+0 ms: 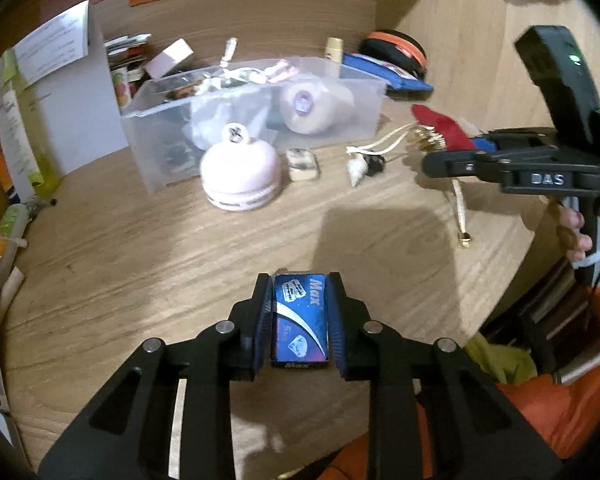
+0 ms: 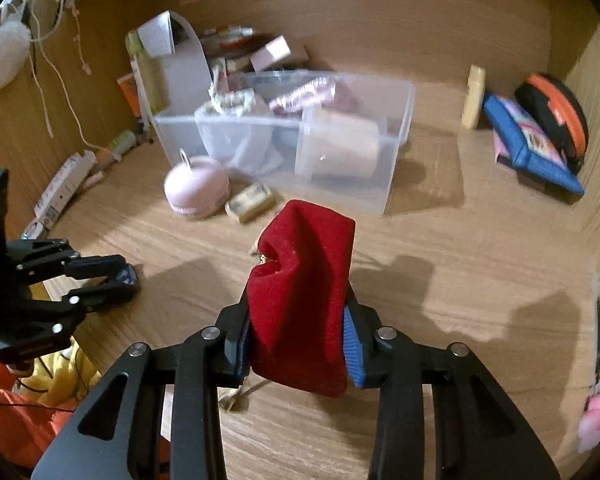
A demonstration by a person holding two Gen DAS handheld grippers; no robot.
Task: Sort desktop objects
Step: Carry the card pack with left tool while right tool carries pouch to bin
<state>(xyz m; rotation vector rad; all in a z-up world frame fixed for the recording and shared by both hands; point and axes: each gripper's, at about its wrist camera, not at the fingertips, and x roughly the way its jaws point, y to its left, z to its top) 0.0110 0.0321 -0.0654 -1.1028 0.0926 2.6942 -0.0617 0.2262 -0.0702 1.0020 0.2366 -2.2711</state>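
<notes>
Your L fingers (image 1: 299, 320) clamp the blue Max box (image 1: 299, 322) on the table (image 1: 140, 260); R fingers (image 2: 298, 332) pinch the red pouch (image 2: 300, 300).

Warm dim light, soft shadows, fisheye-warped edges

Red pouch (image 2: 304, 300) hides the right tongs' (image 2: 298, 320) tips.
</notes>
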